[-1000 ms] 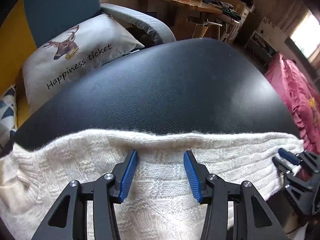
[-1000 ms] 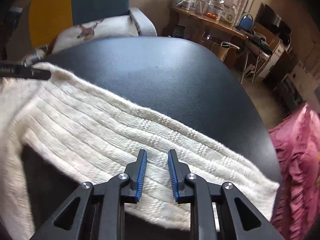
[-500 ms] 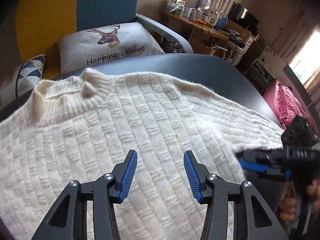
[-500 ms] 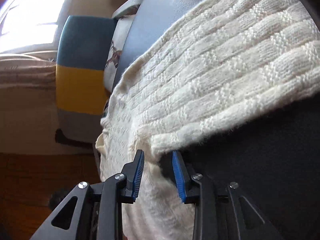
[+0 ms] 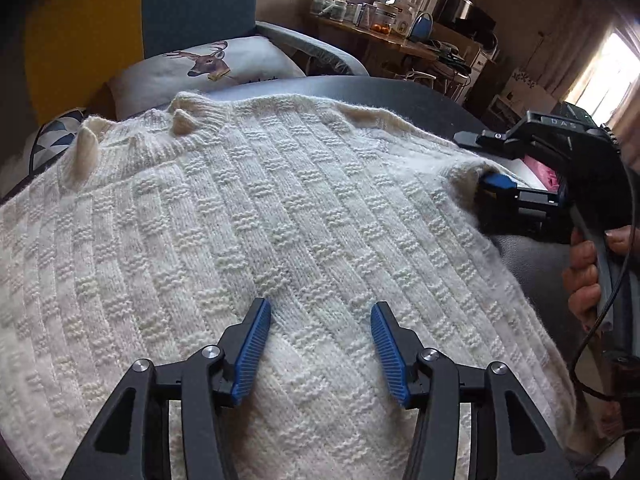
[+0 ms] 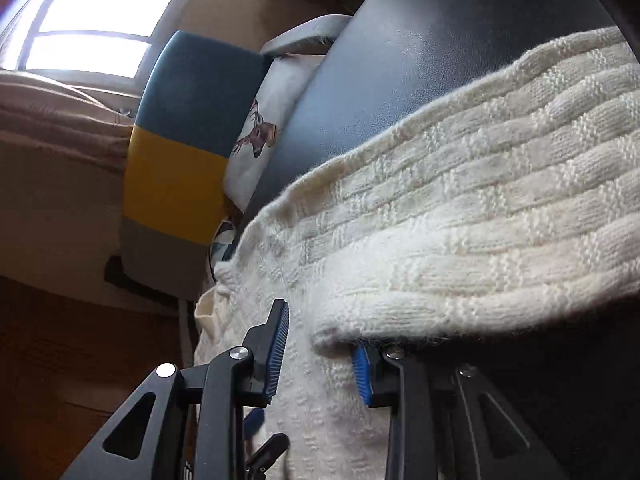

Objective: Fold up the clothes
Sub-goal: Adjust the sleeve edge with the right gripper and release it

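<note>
A cream knitted sweater [image 5: 280, 200] lies spread on the black table [image 5: 400, 92], collar at the far left. My left gripper [image 5: 320, 306] hovers over the sweater's lower body. Its jaws are opening, with nothing between them. My right gripper [image 5: 478, 158], held by a hand [image 5: 584, 280], stands at the sweater's right edge, turned on its side. In the right wrist view a thick folded edge of the sweater [image 6: 480, 200] lies between the fingers of the right gripper [image 6: 320, 328]. One pad sits under the fold and the other stands apart from it.
Behind the table [image 6: 440, 40] stands a yellow and blue armchair [image 5: 100, 32] with a deer pillow [image 5: 208, 64]. A cluttered wooden table [image 5: 380, 36] is at the far back. Pink fabric [image 5: 540, 168] shows beyond the right gripper.
The left wrist view went from the sweater's far edge on bare table to its whole body and collar. My right gripper rolled onto its side, widened and came around the sweater's side fold.
</note>
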The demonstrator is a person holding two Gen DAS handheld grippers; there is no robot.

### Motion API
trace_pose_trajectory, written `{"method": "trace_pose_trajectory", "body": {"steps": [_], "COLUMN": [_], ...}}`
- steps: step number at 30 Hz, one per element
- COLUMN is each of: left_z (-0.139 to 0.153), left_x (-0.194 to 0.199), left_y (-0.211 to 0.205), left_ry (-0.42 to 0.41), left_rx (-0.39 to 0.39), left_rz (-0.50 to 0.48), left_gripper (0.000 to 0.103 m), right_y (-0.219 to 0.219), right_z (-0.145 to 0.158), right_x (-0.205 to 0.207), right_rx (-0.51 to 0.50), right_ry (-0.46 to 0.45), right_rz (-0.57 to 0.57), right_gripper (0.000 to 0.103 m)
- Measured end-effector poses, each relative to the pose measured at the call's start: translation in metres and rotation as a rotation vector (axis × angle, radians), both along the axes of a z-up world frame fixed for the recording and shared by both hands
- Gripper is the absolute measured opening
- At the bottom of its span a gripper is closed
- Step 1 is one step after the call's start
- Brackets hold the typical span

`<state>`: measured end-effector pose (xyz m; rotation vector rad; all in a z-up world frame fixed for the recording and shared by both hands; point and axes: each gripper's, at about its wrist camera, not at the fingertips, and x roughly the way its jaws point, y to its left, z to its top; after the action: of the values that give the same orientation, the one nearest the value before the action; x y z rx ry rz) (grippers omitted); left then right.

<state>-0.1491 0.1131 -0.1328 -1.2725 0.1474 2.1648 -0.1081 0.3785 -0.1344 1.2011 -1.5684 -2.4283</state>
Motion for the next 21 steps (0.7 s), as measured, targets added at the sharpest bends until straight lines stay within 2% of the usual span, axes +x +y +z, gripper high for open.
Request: {"method": "trace_pose_trajectory", "body": {"steps": [5,8,11,13,15,19,21], "left_z": [-0.002,-0.003,0.0,0.007,0.017,0.036,0.038], "left_x": [0.009,0.007,0.0,-0.004,-0.007,-0.005,-0.004], "left_y": [0.014,0.017,0.017,0.018,0.023,0.054,0.075], "left_ry": [0.062,0.068,0.036,0.019,0.013,0.052,0.066], "left_rx": [-0.077,-0.096,-0.093,-0.061,-0.001,0.032,0.021], "left_rz": [-0.029,-0.036,-0.019,0.008,0.005,-0.057,-0.099], "left_gripper": [0.063,0.064,0.064,0.064,0.063,0.063,0.063], "right_y": [0.008,0.024,0.031,0.034,0.042,0.081,0.11], "right_z": [0.012,0.016,0.029,0.043,0.058,0.081,0.082], "right_x": [0.012,0.028,0.046,0.064,0.085,0.126,0.143], "right_rx": [0.281,0.26,0.257,0.302,0.391,0.591,0.645], "right_ry": [-0.044,-0.055,-0.036,-0.02,-0.016,-0.076,-0.137], "right_rz": [-0.057,-0.042,0.036,0.077,0.075,-0.045,-0.137], "right_gripper": [0.026,0.026,0.027,0.027,0.027,0.027,0.027]}}
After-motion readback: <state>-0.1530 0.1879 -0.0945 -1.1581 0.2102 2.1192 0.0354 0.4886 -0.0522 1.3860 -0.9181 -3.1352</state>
